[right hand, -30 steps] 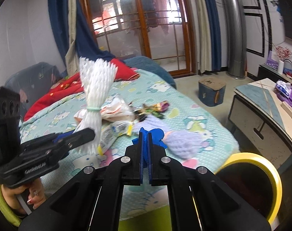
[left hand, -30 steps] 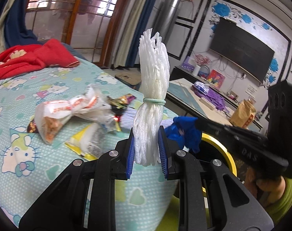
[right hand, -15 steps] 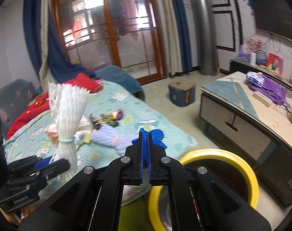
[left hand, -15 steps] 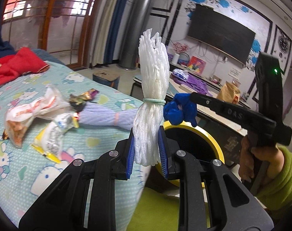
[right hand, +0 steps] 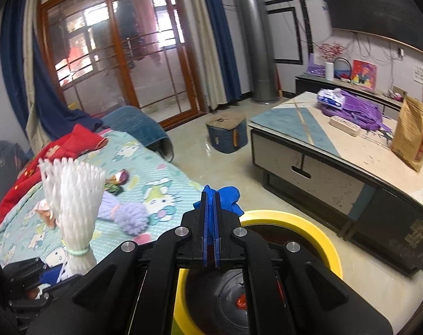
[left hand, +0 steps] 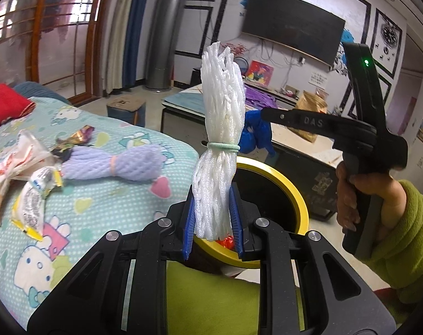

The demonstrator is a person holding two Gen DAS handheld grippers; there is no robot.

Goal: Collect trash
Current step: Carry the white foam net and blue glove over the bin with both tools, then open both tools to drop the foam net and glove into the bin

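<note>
White foam netting (left hand: 221,139) stands clamped upright between our left jaws; our right jaws pinch blue plastic (right hand: 228,195), yellow-rimmed bin (right hand: 317,231) just beyond both.

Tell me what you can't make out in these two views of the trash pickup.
- Bin contents: right wrist view, the right tool covers most of the inside; only a red scrap shows.
- Blue scrap: left wrist view, partly behind the white foam net.
- Wrappers on the bed: print too small to read.
</note>
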